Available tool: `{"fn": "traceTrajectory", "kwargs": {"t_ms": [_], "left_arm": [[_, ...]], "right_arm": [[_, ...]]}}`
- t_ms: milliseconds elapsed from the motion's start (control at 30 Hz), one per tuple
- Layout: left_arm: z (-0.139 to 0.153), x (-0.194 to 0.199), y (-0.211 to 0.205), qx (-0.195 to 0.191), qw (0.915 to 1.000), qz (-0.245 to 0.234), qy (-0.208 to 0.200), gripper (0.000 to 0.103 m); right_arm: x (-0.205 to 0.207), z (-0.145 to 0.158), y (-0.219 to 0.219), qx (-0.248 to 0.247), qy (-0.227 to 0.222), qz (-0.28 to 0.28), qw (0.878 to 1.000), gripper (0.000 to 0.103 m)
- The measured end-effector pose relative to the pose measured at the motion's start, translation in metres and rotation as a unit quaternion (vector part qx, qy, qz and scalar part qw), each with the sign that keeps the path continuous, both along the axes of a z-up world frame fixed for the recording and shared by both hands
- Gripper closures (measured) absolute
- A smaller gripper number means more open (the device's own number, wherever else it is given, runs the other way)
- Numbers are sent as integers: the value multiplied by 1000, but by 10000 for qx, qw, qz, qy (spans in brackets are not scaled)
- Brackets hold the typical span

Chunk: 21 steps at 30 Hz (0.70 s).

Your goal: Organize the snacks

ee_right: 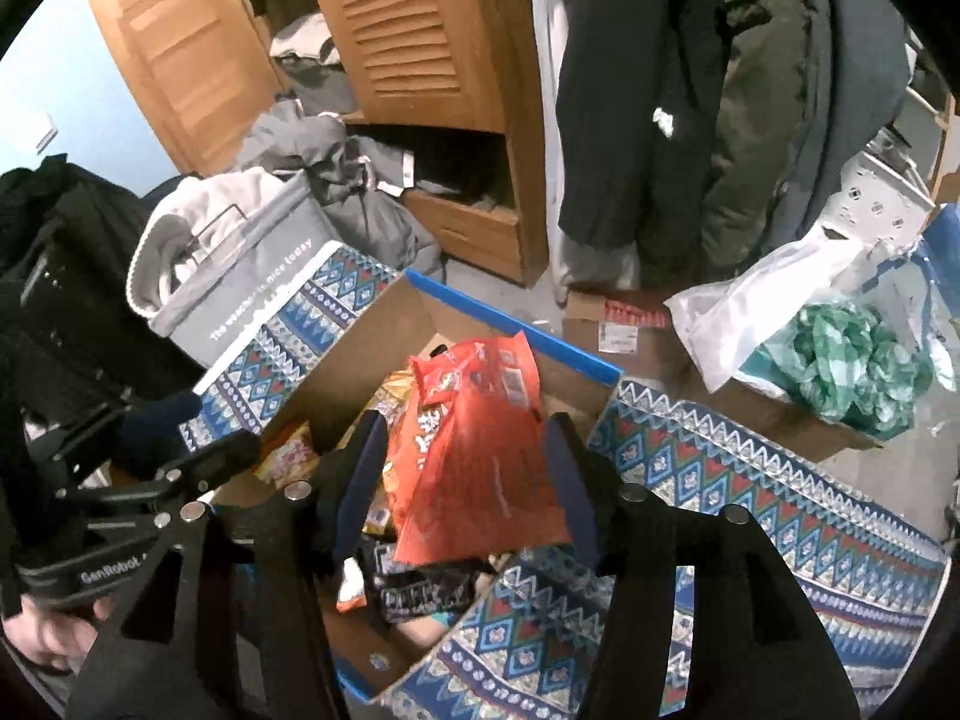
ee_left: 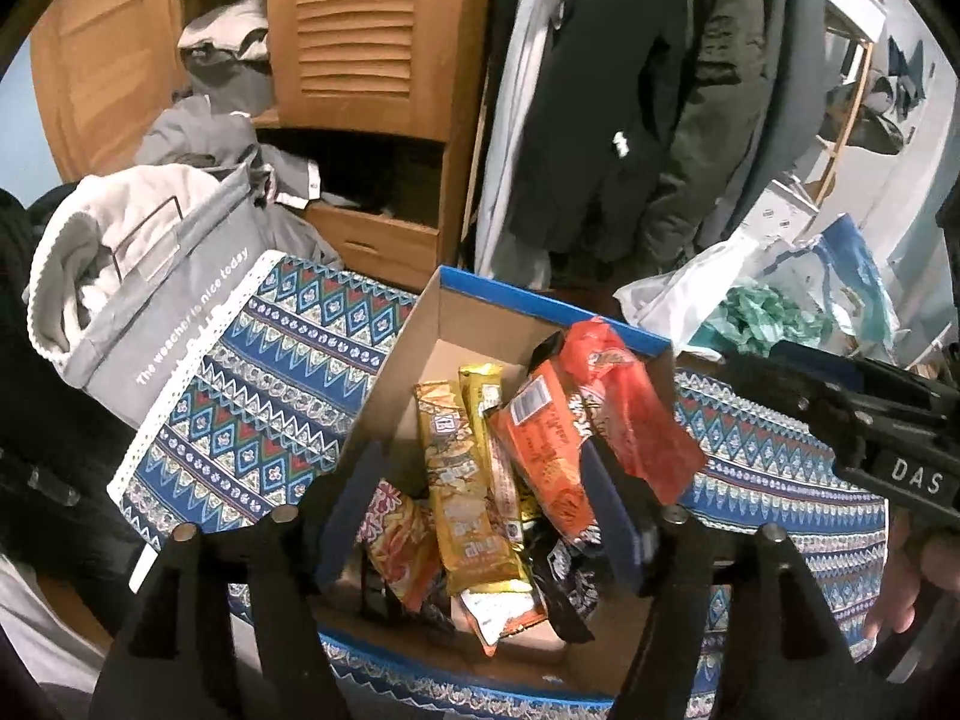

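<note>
While drawing back from the red packet (ee_right: 480,450), leaning on top of the heap inside the cardboard box (ee_left: 540,300), hold the right gripper (ee_right: 468,420) as is: jaws parted, packet framed between them, apparently unpinched. Likewise the left gripper (ee_left: 480,450): spread wide above the yellow bars (ee_left: 468,510) and orange packet (ee_left: 540,444), gripping nothing. Lift straight and slowly to avoid snagging a wrapper edge and tipping the stack. Before the next pick, check for packets overhanging the box wall. Keep clear of the patterned cloth (ee_left: 240,408) beneath.
</note>
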State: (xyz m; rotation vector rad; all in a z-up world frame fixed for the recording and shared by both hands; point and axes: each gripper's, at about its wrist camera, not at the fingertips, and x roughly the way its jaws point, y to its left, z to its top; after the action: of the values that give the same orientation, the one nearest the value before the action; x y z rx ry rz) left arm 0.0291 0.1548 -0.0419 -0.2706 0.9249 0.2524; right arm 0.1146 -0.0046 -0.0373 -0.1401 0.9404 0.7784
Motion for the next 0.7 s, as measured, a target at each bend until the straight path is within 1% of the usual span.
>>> {"fn": "traceTrajectory", "kwargs": {"t_ms": [100,133,200,267,367,467,600,700], "left_arm": [[7,-8,-3,20,10000,-5,-67,29],[8,-10,-3,21,10000,-8,-77,28],[12,-15,-5,20,9999,12,-103,24],[15,-19,-7,14,9999,33,-135,23],[24,-23,-15,50,9998,-40,-183,22],[33,-28,-23,116,9994,-147,-278,16],[43,-35,-31,298,9986,-153,-419,16],[47,-37,-34,295,9985,-150,-441,16]], "right_arm": [[-9,8,-11,5,-97,-49,9999,41],[-12,10,-14,4,-133,-58,9999,40],[-18,14,-22,15,-211,-78,9997,35],[-22,18,-28,32,-268,-120,9996,32],[-27,21,-38,83,-301,-157,9994,32],[-32,20,-48,99,-303,-194,9993,32],[-39,19,-61,39,-389,-234,9990,32],[-44,18,-70,5,-469,-298,9985,32]]}}
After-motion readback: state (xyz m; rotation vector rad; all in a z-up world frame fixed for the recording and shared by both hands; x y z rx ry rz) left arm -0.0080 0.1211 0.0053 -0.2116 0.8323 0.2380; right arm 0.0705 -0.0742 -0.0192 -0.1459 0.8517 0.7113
